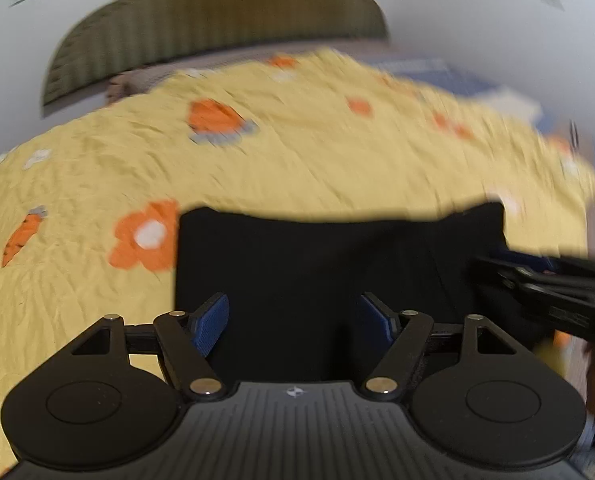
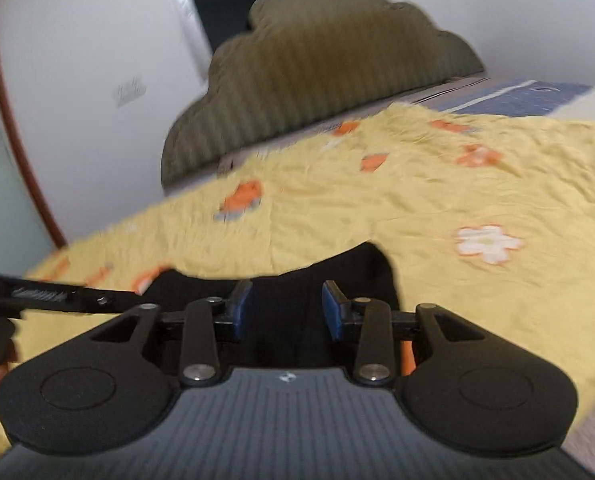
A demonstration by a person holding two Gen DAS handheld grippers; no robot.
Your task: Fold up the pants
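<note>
**A:** Both tongs hover over the black pants (image 1: pixel 337 272). Left gripper (image 1: pixel 293 320) gapes wide, right gripper (image 2: pixel 287 308) about half open, neither holding cloth.

**B:** Pants position?

**A:** Flat on the yellow bedspread (image 1: pixel 297 152), near its front edge. Looks mid-fold, between grasps. Next: pinch both near corners, carry them across.

A home bedroom: a padded headboard (image 2: pixel 321 76) behind a flowered yellow bedspread (image 2: pixel 437 200)
</note>
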